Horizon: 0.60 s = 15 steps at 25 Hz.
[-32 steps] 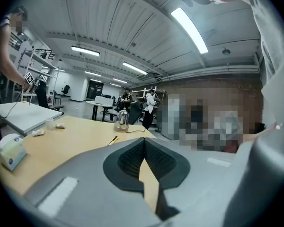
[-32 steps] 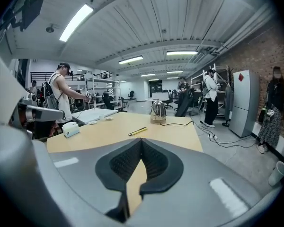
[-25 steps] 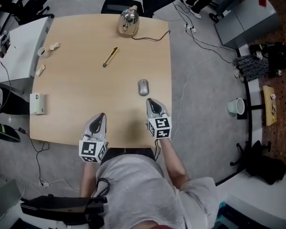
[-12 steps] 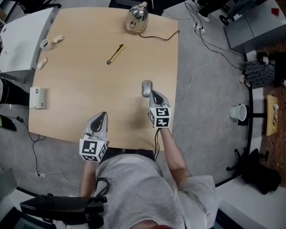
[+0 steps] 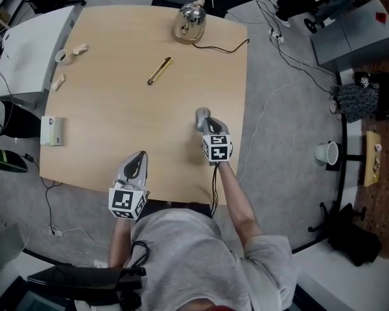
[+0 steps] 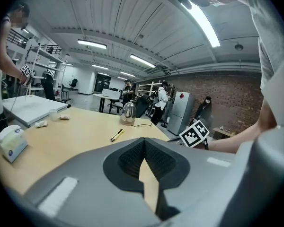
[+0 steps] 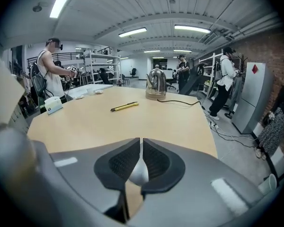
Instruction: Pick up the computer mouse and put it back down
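Observation:
The grey computer mouse (image 5: 200, 116) lies on the wooden table (image 5: 110, 109) near its right edge. My right gripper (image 5: 207, 122) hangs just over the mouse's near end, jaws drawn together to a thin slit, with nothing between the pads. In the right gripper view the mouse (image 7: 138, 173) shows through the gap below the right gripper (image 7: 141, 139). My left gripper (image 5: 139, 155) rests over the table's front edge, well left of the mouse. In the left gripper view the left gripper (image 6: 144, 140) has its tips together and holds nothing.
A metal kettle (image 5: 189, 20) with a black cable stands at the far edge, with a yellow utility knife (image 5: 159, 70) nearer. A tissue box (image 5: 53, 131) sits at the left edge. A white table (image 5: 26, 50) adjoins on the left. People stand further off in the room.
My right gripper has moved forward and down across the table until its tips are over the mouse. The left gripper has stayed where it was.

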Tool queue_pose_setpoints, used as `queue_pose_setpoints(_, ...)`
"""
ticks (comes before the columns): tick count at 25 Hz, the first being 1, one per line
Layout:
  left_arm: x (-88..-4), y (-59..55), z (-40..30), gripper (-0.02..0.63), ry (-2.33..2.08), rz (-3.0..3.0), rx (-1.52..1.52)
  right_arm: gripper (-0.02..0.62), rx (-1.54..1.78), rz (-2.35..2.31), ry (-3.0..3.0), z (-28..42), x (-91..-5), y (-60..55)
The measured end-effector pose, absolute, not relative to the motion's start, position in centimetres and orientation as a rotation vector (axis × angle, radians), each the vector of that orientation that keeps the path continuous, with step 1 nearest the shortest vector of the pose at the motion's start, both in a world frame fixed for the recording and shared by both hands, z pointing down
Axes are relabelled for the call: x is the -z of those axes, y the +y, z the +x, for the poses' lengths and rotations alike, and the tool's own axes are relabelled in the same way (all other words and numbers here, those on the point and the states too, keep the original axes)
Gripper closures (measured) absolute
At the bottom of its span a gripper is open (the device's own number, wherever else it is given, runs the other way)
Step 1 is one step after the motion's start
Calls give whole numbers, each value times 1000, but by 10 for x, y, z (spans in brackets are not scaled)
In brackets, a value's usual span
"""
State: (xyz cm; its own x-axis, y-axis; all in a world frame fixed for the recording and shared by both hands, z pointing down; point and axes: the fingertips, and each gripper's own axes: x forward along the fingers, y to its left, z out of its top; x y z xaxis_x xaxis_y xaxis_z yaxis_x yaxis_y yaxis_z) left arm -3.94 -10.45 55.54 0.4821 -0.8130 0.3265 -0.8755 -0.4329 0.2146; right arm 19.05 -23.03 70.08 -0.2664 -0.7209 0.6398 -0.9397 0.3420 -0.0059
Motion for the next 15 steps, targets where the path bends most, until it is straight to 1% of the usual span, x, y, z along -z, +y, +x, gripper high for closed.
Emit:
queue_pose_setpoints(4,-557,-105,-42,586,-1419,2373,-250,550,-546,1427,-2042,192,-714,-236)
queue_pose_setpoints(7,-559,-105,-44,586,-1418,2367,-253,526,-629,1433,-2035,193,-724,-240)
queue_pose_setpoints(13,-560,-108,-42,586,-1412,2362,-260,464,-685,1432,-1991,197,-741,-248)
queue_pose_setpoints(15,-561,-108,-41,586,-1409,2360,-263,433,-692,1435,-1977,197,-746,-250)
